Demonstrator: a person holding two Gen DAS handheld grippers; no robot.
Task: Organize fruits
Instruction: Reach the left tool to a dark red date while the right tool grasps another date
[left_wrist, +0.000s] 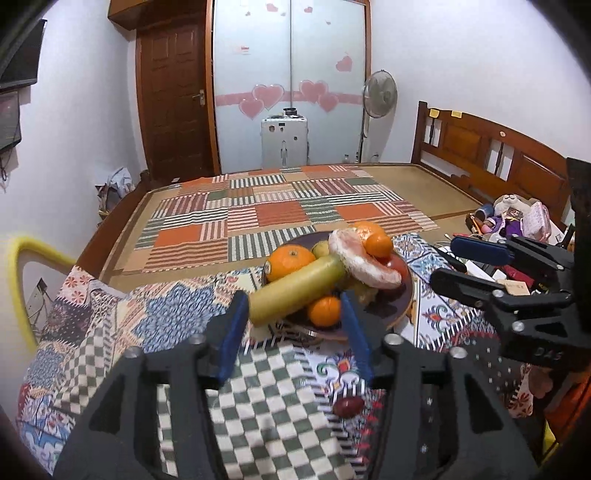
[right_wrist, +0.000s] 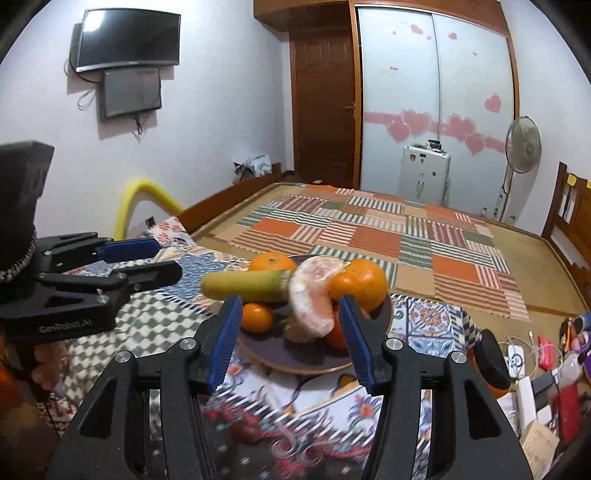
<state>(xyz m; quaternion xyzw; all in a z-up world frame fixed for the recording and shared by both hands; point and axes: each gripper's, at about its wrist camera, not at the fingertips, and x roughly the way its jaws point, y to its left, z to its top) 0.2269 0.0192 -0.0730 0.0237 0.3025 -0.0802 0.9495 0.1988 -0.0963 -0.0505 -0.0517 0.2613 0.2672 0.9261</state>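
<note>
A dark plate (left_wrist: 400, 306) (right_wrist: 295, 360) piled with fruit sits on patterned cloths. It holds a long yellow-green fruit (left_wrist: 295, 288) (right_wrist: 245, 284), several oranges (left_wrist: 290, 260) (right_wrist: 360, 282), a small orange (left_wrist: 325, 311) (right_wrist: 256, 316) and a peeled pomelo wedge (left_wrist: 360, 264) (right_wrist: 312, 295). A small dark red fruit (left_wrist: 348, 406) lies on the cloth in front of the plate. My left gripper (left_wrist: 293, 306) (right_wrist: 162, 262) is open and empty, just short of the plate. My right gripper (right_wrist: 290, 306) (left_wrist: 447, 264) is open and empty, at the plate's near rim.
The plate rests on overlapping cloths (left_wrist: 258, 387) at a bed's edge, with a patchwork mat (left_wrist: 280, 214) beyond. Clutter of toys and boxes (left_wrist: 517, 221) (right_wrist: 543, 369) lies to the right. A yellow curved tube (left_wrist: 26, 266) stands on the left.
</note>
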